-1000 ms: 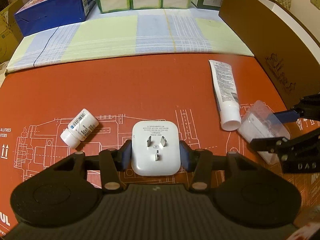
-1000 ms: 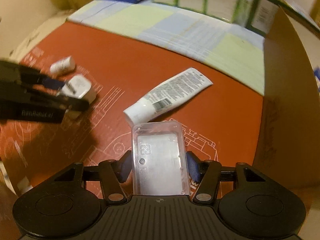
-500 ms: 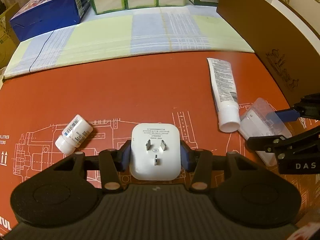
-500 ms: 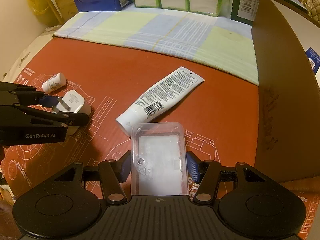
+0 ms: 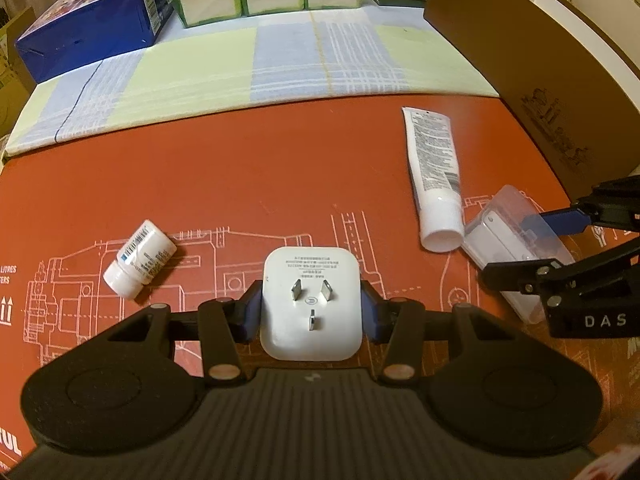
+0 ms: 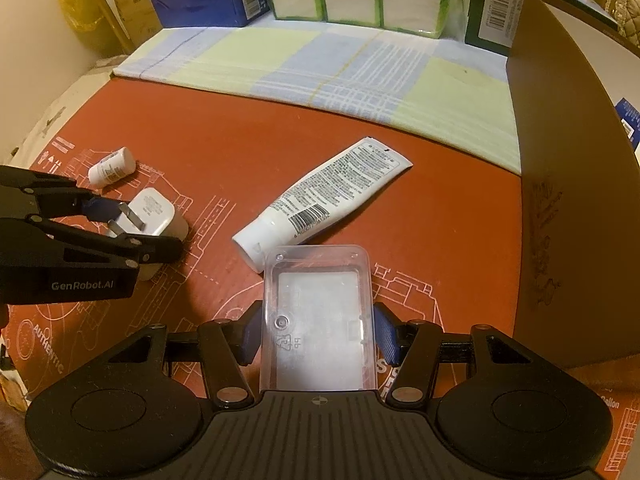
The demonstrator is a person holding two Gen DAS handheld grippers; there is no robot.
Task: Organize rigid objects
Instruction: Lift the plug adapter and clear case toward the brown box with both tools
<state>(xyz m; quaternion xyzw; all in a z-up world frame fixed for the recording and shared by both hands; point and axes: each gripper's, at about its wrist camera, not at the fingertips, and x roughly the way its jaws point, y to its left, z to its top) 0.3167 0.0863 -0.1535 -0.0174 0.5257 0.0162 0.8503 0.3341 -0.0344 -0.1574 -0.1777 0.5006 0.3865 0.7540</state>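
The left tool (image 5: 311, 312) is clamped on a white square plastic plug adapter (image 5: 310, 303), its blue pads pressing the two flat sides while the three metal prongs face up; the adapter sits low over the red printed counter (image 5: 248, 184). The right tool (image 6: 318, 330) grips a clear rectangular plastic case (image 6: 318, 316) across its long sides, also close above the counter. Both pieces look light and stiff, so a side pinch should hold, though the smooth glossy shells could slip and the thin clear case may flex or crack under hard squeezing. Still lying loose are a small white pill bottle (image 5: 138, 258) on its side near the left tool and a white squeeze tube (image 5: 434, 178), whose cap end is just beside the clear case. A tall brown cardboard wall (image 6: 572, 208) stands close on the right and could hinder a swing that way.
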